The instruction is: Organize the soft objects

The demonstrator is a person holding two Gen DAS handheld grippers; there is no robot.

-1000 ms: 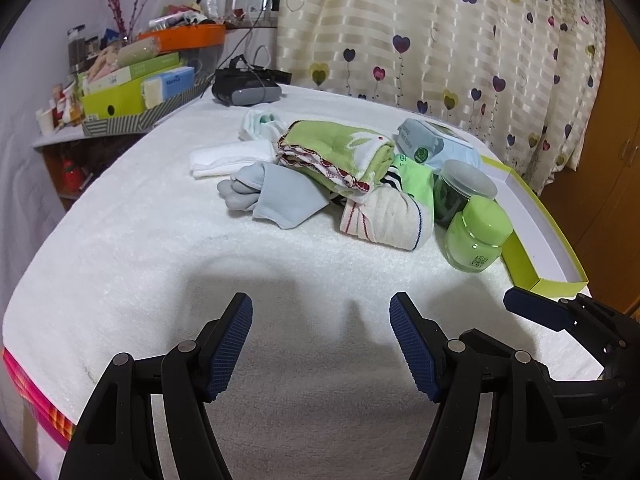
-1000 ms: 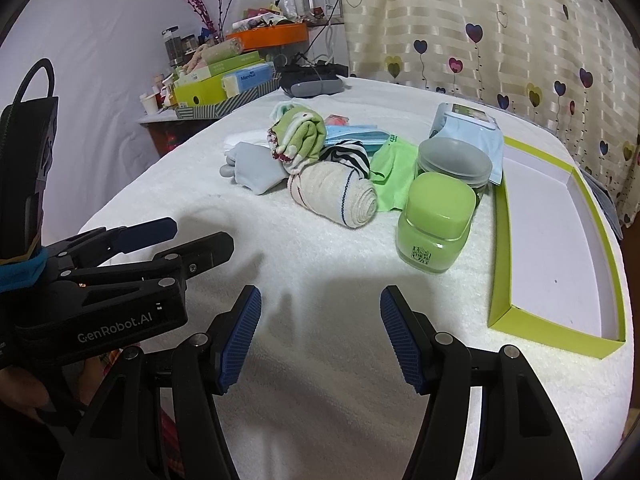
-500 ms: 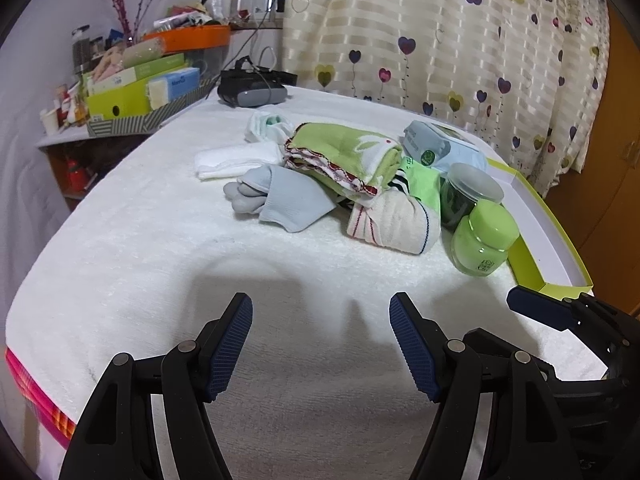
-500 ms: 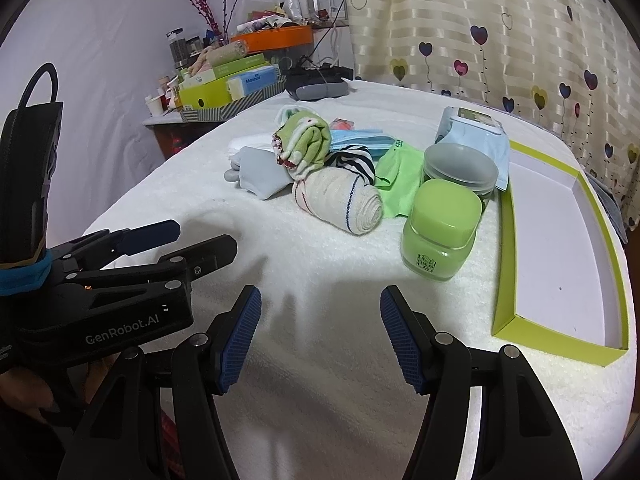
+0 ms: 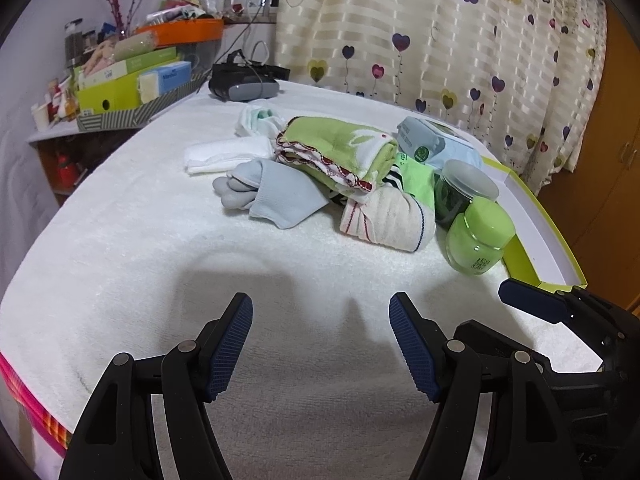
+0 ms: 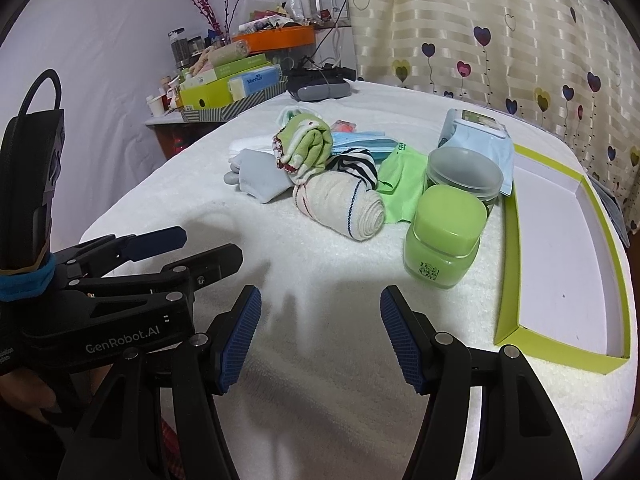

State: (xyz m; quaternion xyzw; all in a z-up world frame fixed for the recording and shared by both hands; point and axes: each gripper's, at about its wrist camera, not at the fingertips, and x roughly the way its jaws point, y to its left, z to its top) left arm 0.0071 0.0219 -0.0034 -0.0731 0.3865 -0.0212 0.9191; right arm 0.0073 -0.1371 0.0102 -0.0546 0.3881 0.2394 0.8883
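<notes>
Both grippers advanced slightly toward cloth pile over last second; nothing grasped. Left gripper (image 5: 321, 340) fingers spread, empty. Right gripper (image 6: 320, 334) fingers spread, empty. Rolled cream sock (image 6: 340, 210) lies mid-table, beside green jar (image 6: 444, 236), left of green-rimmed box lid (image 6: 520, 320). Approach phase; sorting not yet started.

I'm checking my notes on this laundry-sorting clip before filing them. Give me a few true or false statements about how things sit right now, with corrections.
1. Both tools are open and hold nothing. True: left tool, right tool.
2. The green-lidded jar lies tipped on its side. False: it stands upright.
3. The green box tray already holds rolled socks. False: nothing lies in the part that shows.
4. The rolled cream cloth lies on the white towel beside the jar. True.
5. The folded green towel rests on top of the cloth pile. True.
</notes>
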